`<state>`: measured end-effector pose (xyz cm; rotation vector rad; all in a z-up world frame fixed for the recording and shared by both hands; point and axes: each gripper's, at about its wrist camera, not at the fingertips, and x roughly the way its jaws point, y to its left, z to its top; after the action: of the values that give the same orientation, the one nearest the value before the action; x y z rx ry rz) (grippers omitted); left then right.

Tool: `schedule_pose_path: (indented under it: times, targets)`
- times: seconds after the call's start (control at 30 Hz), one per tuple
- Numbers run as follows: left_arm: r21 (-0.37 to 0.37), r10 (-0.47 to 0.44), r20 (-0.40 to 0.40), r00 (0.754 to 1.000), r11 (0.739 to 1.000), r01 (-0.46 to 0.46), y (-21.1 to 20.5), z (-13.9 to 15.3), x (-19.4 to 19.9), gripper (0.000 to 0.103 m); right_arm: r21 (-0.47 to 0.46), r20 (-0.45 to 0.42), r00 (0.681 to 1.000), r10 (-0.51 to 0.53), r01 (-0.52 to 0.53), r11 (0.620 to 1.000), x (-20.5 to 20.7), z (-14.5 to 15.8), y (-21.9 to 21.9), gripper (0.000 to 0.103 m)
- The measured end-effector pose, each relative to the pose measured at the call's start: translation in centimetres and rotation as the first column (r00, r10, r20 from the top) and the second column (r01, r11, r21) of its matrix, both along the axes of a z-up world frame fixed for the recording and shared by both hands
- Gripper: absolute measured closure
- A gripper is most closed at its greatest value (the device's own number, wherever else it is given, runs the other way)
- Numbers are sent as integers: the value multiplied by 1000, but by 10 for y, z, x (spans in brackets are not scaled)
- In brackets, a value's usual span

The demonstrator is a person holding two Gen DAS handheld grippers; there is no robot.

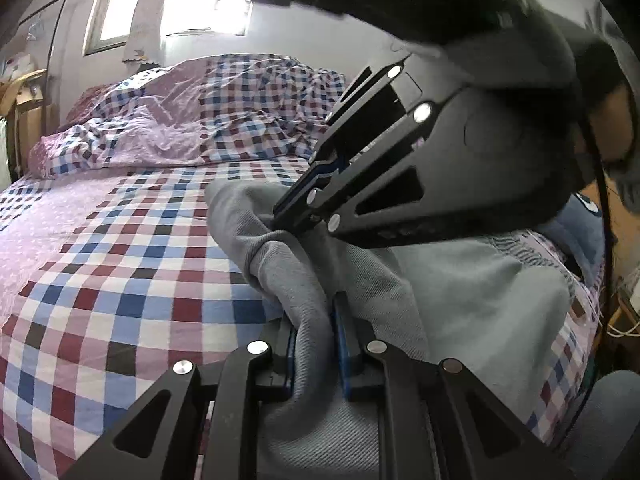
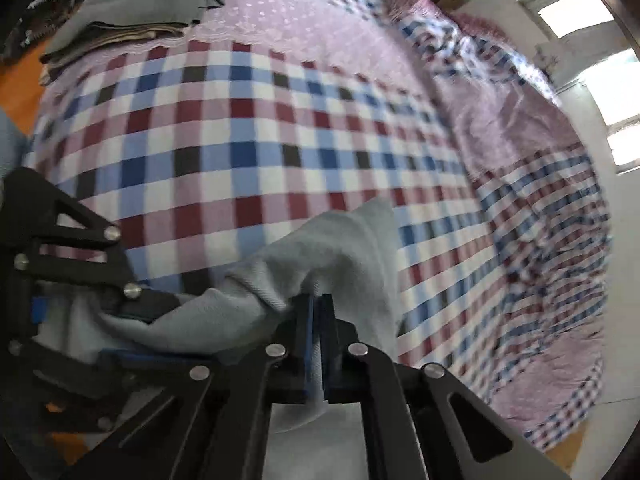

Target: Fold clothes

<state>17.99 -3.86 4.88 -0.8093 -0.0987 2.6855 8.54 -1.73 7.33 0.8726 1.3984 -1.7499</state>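
Left gripper pinched tight on a fold of the grey sweatshirt; right gripper likewise clamped on the same cloth, both pairs of jaws nearly closed, 2 grips close together. Garment bunched between them, long axis unclear, draping toward 5 o'clock over the checked bedsheet. Folded clothes stack at 11 o'clock in right view.

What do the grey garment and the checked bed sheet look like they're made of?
Grey garment: looks like soft matte knit, maybe cotton fleece; fine diagonal ribbing shows and it drapes in thick folds. Checked bed sheet: thin woven cloth, probably cotton; flat, matte, printed squares.
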Motion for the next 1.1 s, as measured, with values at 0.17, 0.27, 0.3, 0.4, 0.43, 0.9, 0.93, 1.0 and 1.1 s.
schedule_pose_path:
  times: [0.17, 0.27, 0.3, 0.4, 0.43, 0.9, 0.93, 1.0, 1.1]
  targets:
    - [-27, -15, -21, 1000, 1000, 15, 4, 2, 4, 91, -67, -266, 958, -106, 91, 994, -25, 15, -2, 103]
    - [-37, -21, -29, 999, 999, 20, 5, 4, 5, 91, -185, -52, 979, -198, 185, 965, -61, 42, 4, 103]
    - [-21, -17, -21, 1000, 1000, 16, 2, 4, 3, 91, -195, -21, 978, -206, 199, 961, -67, 47, 7, 103]
    - [-2, -14, -12, 1000, 1000, 14, -1, 4, 1, 91, -211, 91, 976, -198, 213, 954, -70, 55, 11, 102]
    - [-9, -17, -16, 1000, 1000, 16, 1, 5, 2, 91, -209, 130, 974, -183, 208, 956, -67, 57, 12, 102]
    - [-224, -90, -121, 989, 973, 61, 42, 16, 17, 91, -44, 176, 984, 22, -14, 999, -14, 59, -12, 54]
    - [-249, -100, -133, 986, 966, 64, 45, 16, 19, 91, -14, 164, 986, 18, -16, 1000, -15, 54, -12, 56]
    - [-292, -113, -149, 982, 954, 65, 50, 16, 22, 91, 51, 121, 993, 8, -14, 999, -16, 42, -11, 63]
    - [-325, -120, -153, 981, 943, 64, 53, 16, 22, 91, 109, 43, 998, -35, 30, 994, -20, 36, -5, 85]
